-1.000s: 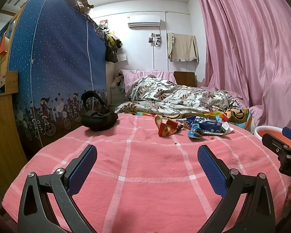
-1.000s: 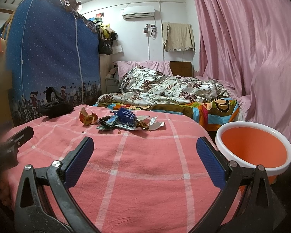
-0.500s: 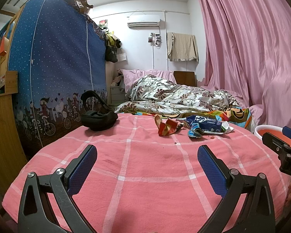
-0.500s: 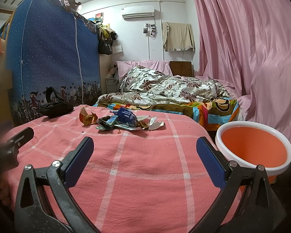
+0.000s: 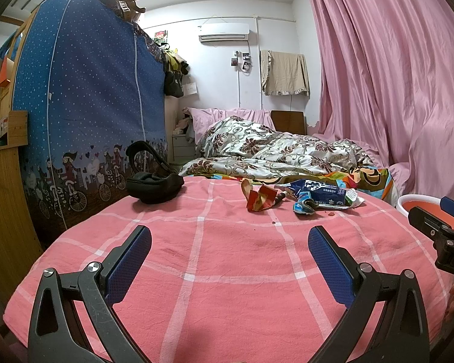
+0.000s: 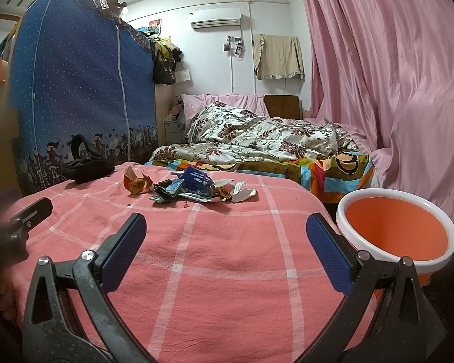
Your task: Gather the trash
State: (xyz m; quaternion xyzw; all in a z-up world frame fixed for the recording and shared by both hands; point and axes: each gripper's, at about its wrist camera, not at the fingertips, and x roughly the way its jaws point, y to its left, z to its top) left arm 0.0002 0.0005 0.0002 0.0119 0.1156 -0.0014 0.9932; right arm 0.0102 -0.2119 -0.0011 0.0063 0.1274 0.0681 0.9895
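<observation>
- The left gripper (image 5: 229, 243) is held low and level, its two fingers (image 5: 130, 260) spread wide apart with nothing between the blue pads.
- The right gripper (image 6: 226, 233) is posed the same way, its fingers (image 6: 328, 251) wide apart and holding nothing.
- The two grippers sit side by side, each showing at the edge of the other's view.
- A bit of a hand (image 6: 6, 298) shows behind the left gripper, at the frame's lower left edge.

Both wrist cams low, facing the far wall.
Left view sits left; both share wrapper pile (image 5: 302, 198) (image 6: 190, 186) on pink cloth (image 5: 227, 257) (image 6: 227, 251).
</observation>
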